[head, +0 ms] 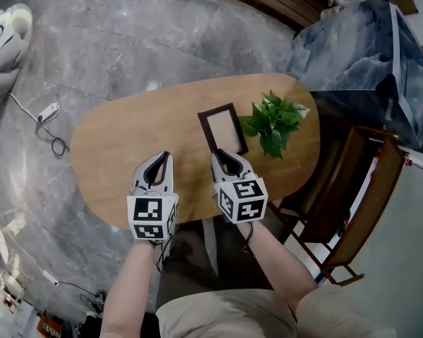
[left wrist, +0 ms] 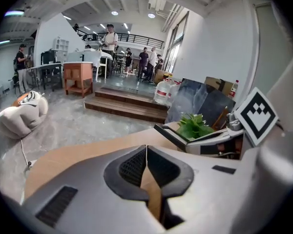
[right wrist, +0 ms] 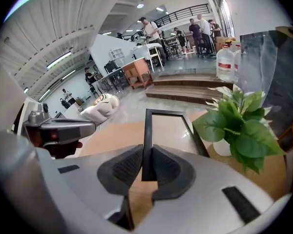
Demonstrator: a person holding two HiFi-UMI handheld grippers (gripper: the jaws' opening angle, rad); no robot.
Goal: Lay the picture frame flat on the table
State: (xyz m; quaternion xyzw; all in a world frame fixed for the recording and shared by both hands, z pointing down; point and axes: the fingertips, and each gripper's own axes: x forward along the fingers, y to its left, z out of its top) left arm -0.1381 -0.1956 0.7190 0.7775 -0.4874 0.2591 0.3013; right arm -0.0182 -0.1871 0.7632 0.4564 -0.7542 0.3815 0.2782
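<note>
While we hold a tool in each hand over the wooden table [head: 120, 143], our right gripper [head: 222, 155] pinches the near left edge of the picture frame [head: 223, 127], its jaws pressed on the dark border. We see the frame stretching away from us over the tabletop, just beside a small green plant [head: 273, 120] on its right; whether it rests fully flat we cannot tell. Our left gripper [head: 167, 155] hangs beside the right one, jaws pressed together on nothing.
</note>
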